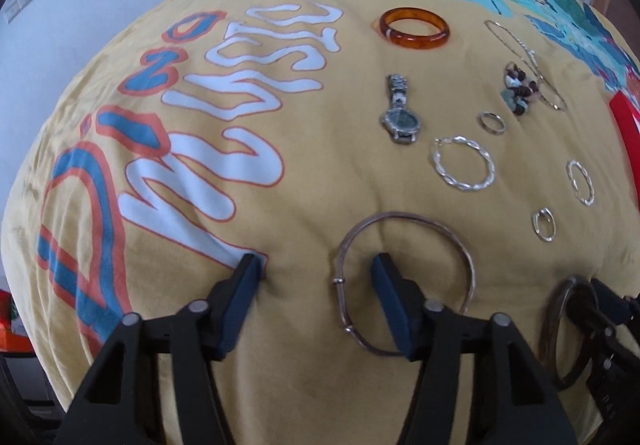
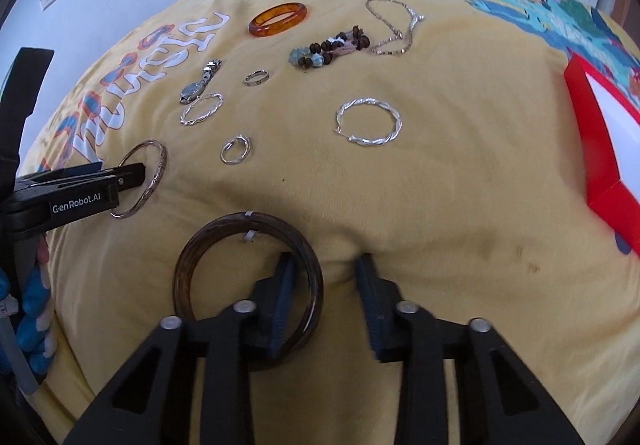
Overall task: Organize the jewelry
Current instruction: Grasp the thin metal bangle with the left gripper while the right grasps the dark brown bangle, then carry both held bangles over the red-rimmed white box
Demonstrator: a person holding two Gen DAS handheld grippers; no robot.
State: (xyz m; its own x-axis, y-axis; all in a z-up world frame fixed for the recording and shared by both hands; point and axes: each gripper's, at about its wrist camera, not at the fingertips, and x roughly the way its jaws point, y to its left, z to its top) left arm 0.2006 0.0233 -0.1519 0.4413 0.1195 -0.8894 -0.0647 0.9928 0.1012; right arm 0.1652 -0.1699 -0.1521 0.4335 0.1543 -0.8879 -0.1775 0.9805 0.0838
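We see both tools low over a yellow printed blanket [image 2: 460,173], jewelry spread across it.

Left tool [image 1: 318,269], left wrist view: fingers spread wide, tips pressed into the fabric at bottom centre. Its right finger [image 1: 390,299] sits inside the thin metal bangle [image 1: 404,285]; the left finger is outside the loop — nothing pinched. In the right wrist view that tool [image 2: 132,173] comes in from the left edge w/ the bangle [image 2: 142,181] around its tip.

Right tool [image 2: 326,265], right wrist view: also spread, tips on the blanket at bottom centre. Its left finger [image 2: 280,305] is inside the dark brown bangle [image 2: 248,289], the right finger outside, so no grip on it. In the left wrist view this bangle [image 1: 568,329] shows at the lower right edge.

Rest of the pieces, right wrist view:
- amber bangle [image 2: 278,19], upper centre
- chain necklace [image 2: 394,25], upper right of centre, touching the beaded bracelet [image 2: 330,47] just left of it
- wristwatch [image 2: 198,85], left of centre, small ring [image 2: 256,77] near it
- twisted hoop earring [image 2: 201,109] just below the watch; its larger-looking twin [image 2: 369,121] sits mid-frame, well apart
- small plain hoop [image 2: 237,149] btwn the thin bangle and the big hoop

Red-and-white patch [image 2: 600,133] at the right edge belongs to the blanket's print, as far as we can tell.
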